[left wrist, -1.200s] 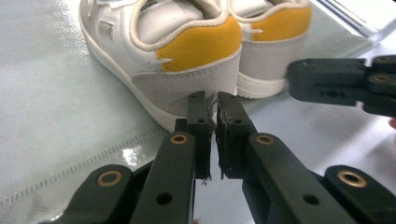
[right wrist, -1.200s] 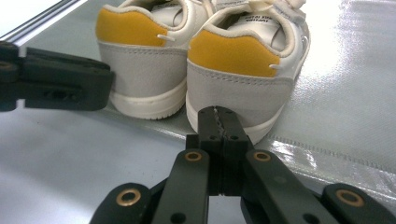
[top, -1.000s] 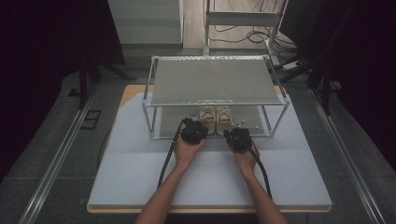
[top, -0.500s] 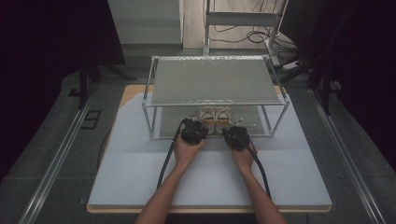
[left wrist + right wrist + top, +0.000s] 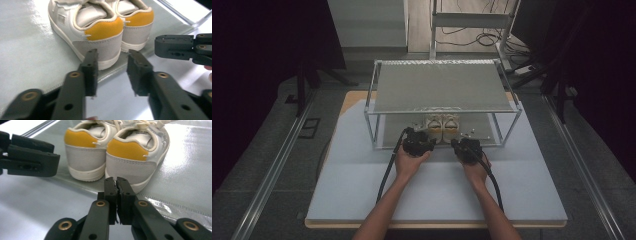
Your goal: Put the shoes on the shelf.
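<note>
Two small white sneakers with yellow heels (image 5: 105,32) sit at twelve o'clock of the left gripper (image 5: 111,72), jaws apart; right gripper (image 5: 116,195) jaws pressed together, empty.

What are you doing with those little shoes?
A person holds a black two-jaw gripper in each hand, pointing at a pair of small white sneakers with yellow heel patches on the lower level of a metal-framed shelf rack. The left gripper has its jaws open just behind one heel. The right gripper has its jaws closed, near the other shoe's heel. Neither shoe is grabbed yet.
</note>
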